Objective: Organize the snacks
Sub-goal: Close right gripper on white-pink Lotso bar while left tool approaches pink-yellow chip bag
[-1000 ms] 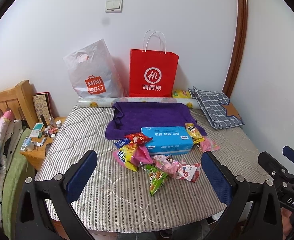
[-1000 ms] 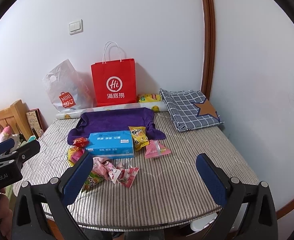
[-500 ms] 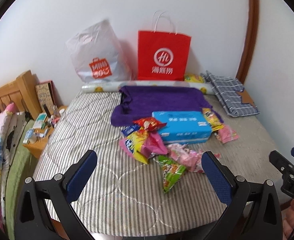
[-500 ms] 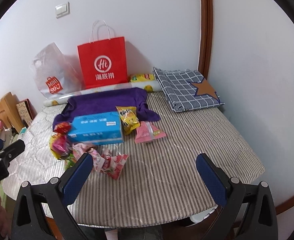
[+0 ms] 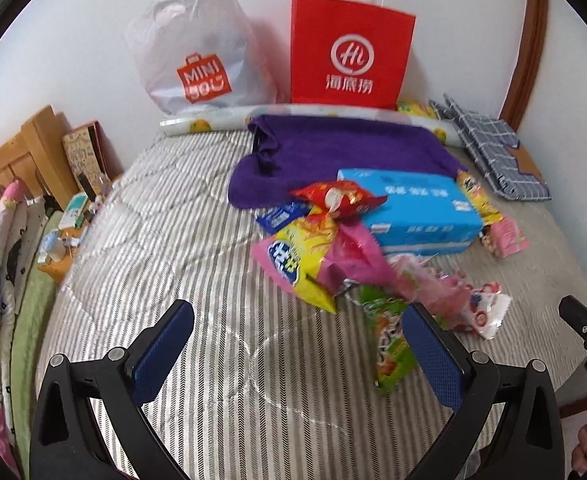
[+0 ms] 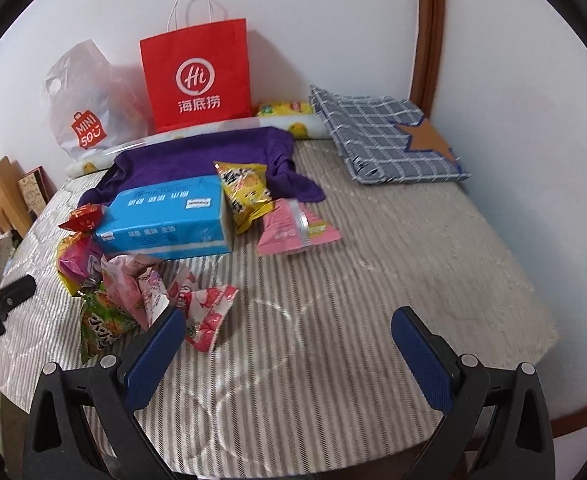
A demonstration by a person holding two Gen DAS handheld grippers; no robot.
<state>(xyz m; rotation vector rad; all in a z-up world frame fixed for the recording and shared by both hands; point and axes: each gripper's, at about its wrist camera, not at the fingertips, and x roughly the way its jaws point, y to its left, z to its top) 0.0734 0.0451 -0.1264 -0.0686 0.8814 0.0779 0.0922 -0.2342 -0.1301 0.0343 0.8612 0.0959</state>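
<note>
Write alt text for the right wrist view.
The open right gripper hovers over a striped mattress strewn with snack packets around a blue tissue box. A red paper bag and a white plastic bag stand against the wall behind.

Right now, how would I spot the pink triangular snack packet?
Find the blue tissue box in front of the purple cloth. Right of it, past the yellow packet, lies the pink triangular packet, alone on the striped cover, clear of the pile.
</note>
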